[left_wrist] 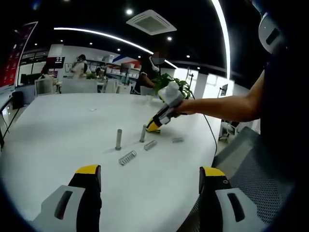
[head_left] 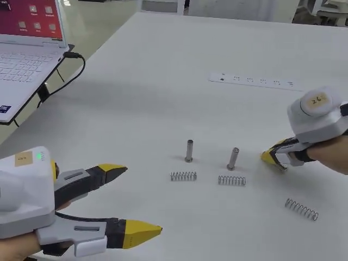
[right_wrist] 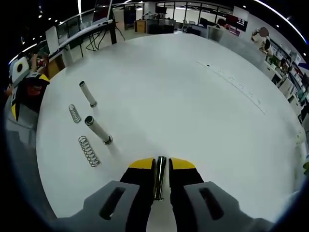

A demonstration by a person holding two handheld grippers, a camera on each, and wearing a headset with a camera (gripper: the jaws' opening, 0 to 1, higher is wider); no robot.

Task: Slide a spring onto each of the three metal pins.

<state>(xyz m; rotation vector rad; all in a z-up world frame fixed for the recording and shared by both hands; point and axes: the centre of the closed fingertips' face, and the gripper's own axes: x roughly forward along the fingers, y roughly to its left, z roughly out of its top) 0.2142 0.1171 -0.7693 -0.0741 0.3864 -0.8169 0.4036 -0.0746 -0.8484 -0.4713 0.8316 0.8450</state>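
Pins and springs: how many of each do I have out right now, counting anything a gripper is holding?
Pins: 3, two standing, one held in the right gripper
Springs: 3, all lying loose
Total: 6

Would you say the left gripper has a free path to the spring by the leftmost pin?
Probably yes: the left gripper is open, and nothing stands on the table between it and the spring. The pin stands behind the spring, and the right gripper, shut on the third pin, is off to the side.

two pins [head_left: 189, 150] upright on table [head_left: 163, 81] | spring [head_left: 183, 176] before each | third spring [head_left: 301, 209] right
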